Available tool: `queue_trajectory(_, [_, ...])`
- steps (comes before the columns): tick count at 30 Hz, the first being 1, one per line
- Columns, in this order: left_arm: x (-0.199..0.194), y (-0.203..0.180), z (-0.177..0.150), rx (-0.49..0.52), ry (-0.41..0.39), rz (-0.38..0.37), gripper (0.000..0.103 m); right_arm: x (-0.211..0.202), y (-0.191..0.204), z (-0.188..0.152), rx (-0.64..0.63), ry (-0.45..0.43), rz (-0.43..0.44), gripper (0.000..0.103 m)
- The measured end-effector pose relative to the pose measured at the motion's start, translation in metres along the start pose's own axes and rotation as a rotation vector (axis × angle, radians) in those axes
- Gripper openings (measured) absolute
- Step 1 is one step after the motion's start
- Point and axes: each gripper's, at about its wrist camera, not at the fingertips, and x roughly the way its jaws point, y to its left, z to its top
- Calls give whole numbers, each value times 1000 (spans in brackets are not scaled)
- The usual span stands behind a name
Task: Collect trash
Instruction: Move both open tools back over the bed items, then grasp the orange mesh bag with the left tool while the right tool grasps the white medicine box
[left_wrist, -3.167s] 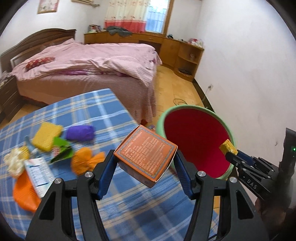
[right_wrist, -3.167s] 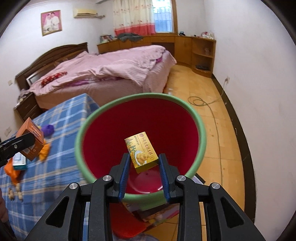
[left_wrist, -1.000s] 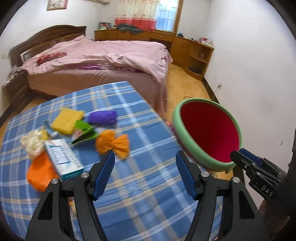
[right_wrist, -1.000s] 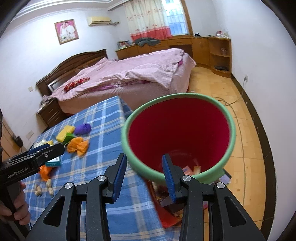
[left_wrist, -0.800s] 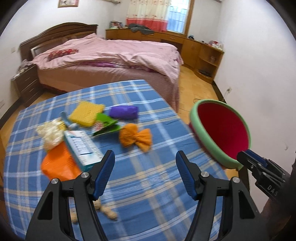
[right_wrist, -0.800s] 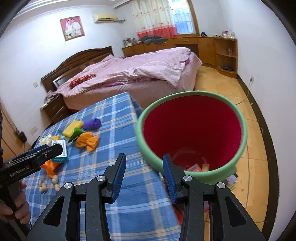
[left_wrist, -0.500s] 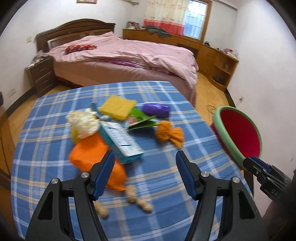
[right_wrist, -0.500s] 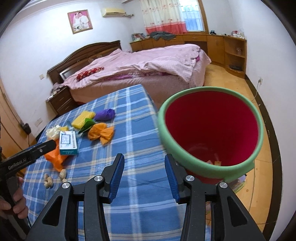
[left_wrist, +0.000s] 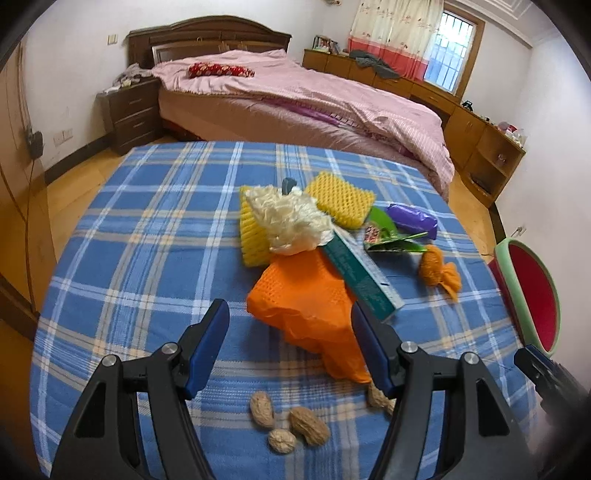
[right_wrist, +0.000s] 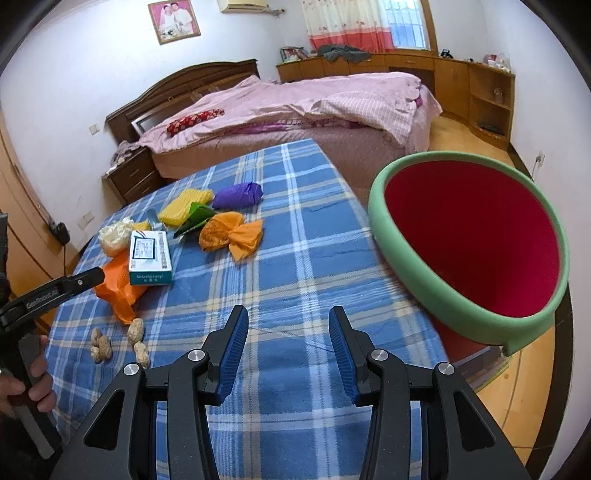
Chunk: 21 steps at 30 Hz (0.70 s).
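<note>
The bin's (right_wrist: 436, 275) bottom is hidden behind its near rim. One peanut (left_wrist: 378, 397) at 5 o'clock sits half behind a gripper finger. The box's (right_wrist: 150, 254) print is too small to read.

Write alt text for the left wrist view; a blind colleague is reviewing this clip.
The open left gripper hangs above a blue plaid table, its jaws either side of a crumpled orange bag. Behind the bag lie a teal box, yellow foam nets and wrappers; peanuts lie nearer. A green-rimmed red bin stands at right.
</note>
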Motion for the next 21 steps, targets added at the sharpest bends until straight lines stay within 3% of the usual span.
queue_trajectory(13, [48, -9, 0, -7, 85, 11, 68, 8, -1, -3, 1, 24, -9, 47])
queue_trajectory(18, [44, -13, -3, 18, 70, -20, 40, 12, 4, -1, -13, 32, -6, 47])
queue_trajectory(20, [44, -9, -3, -3, 83, -61, 17, 13, 9, 1, -26, 33, 0, 47])
queue_trajectory(21, [42, -7, -3, -14, 86, -77, 17, 14, 12, 2, -36, 32, 3, 47])
